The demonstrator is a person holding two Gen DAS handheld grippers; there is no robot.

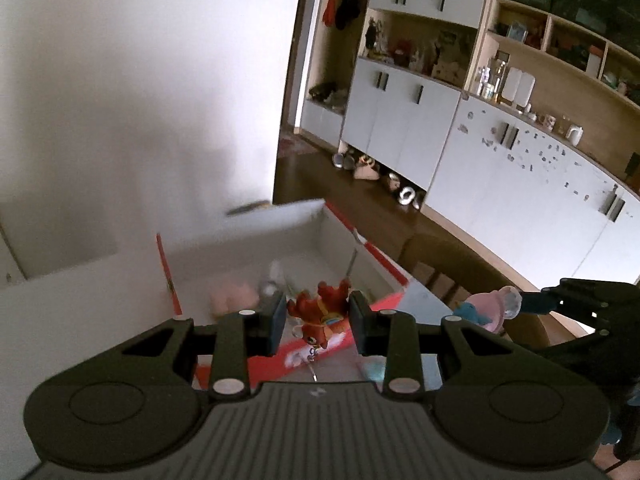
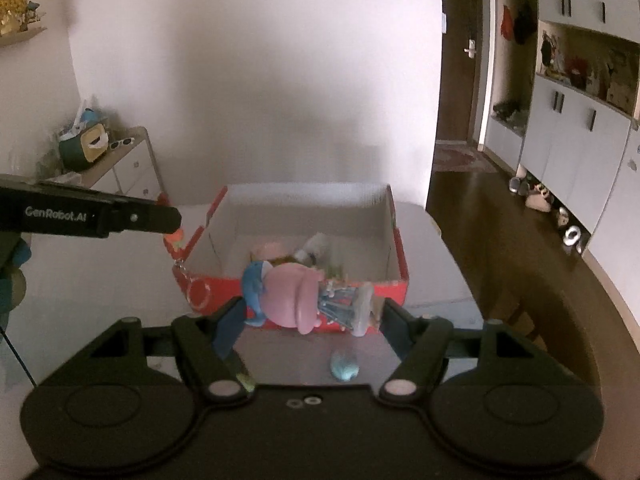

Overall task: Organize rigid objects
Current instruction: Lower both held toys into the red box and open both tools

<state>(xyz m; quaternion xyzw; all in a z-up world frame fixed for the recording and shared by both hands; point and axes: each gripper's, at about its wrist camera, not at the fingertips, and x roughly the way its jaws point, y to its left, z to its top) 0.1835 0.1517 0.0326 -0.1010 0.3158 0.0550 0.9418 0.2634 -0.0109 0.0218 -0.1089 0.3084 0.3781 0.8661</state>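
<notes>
My left gripper [image 1: 318,322] is shut on a small orange-red deer figurine [image 1: 320,312] with a keychain dangling below, held above the near wall of a red cardboard box [image 1: 304,354]. My right gripper [image 2: 308,318] is shut on a pink and blue figurine [image 2: 288,296] with a clear base, held just in front of the same red box [image 2: 396,248]. The box is open and holds several small toys, blurred. The right gripper and its figurine [image 1: 492,308] show at the right of the left wrist view. The left gripper's finger [image 2: 120,218] shows at the left of the right wrist view.
The box stands on a white table [image 2: 100,292]. A small light-blue object [image 2: 344,366] lies on the table below the right gripper. A wooden chair [image 1: 448,268] stands to the right of the table. White cabinets and shelves [image 1: 500,168] line the far right wall.
</notes>
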